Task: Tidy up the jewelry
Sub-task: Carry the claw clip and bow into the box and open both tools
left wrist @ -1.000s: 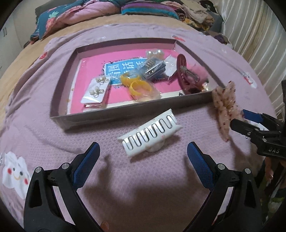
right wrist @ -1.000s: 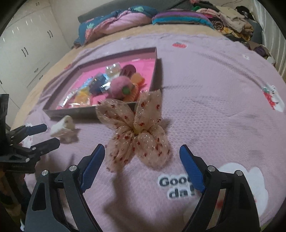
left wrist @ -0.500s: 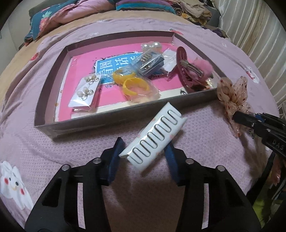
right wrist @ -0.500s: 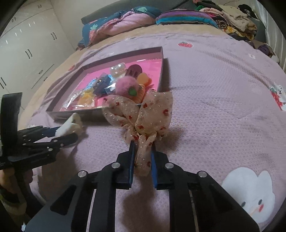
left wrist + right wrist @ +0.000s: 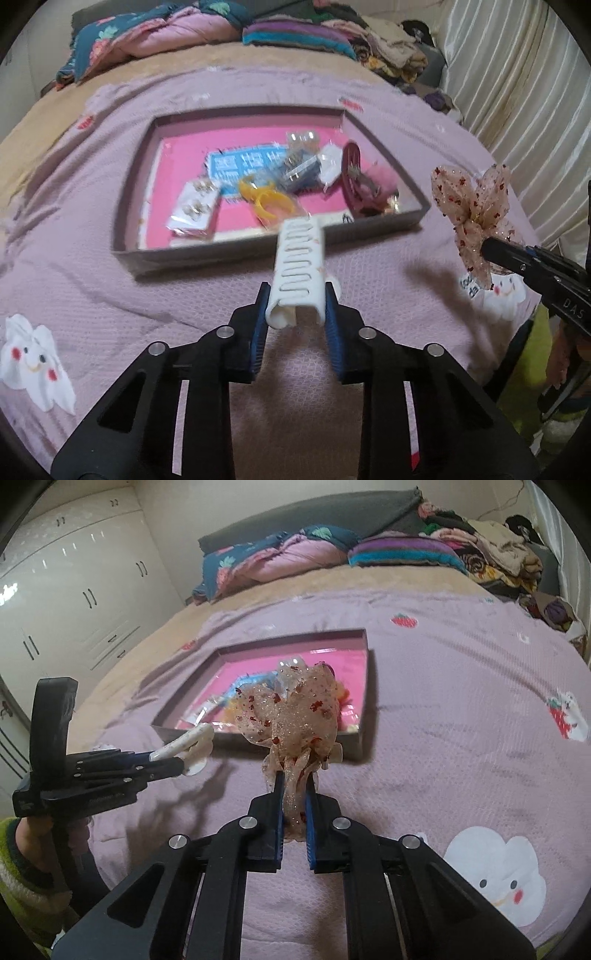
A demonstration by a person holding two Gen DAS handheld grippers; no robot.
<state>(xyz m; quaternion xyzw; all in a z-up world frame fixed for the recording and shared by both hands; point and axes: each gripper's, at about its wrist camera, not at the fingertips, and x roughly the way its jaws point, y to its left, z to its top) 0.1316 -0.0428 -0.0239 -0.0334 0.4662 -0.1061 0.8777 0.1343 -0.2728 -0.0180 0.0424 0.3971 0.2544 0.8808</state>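
Left wrist: white hair claw [image 5: 299,269] lengthwise toward tray [image 5: 236,254]

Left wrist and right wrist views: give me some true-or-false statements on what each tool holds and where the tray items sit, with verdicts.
1. The left tool is clamped on the white hair claw. True.
2. The sheer bow with red spots lies flat on the bedspread. False: the right tool grips it by its lower end, and it is lifted off the purple bedspread.
3. The yellow rings sit inside the tray. True.
4. The tray is empty apart from its pink liner. False: it also holds an earring card, a dark red clip and other small packets.
5. Both tools hold their items in front of the tray's near wall, not inside the tray. True.
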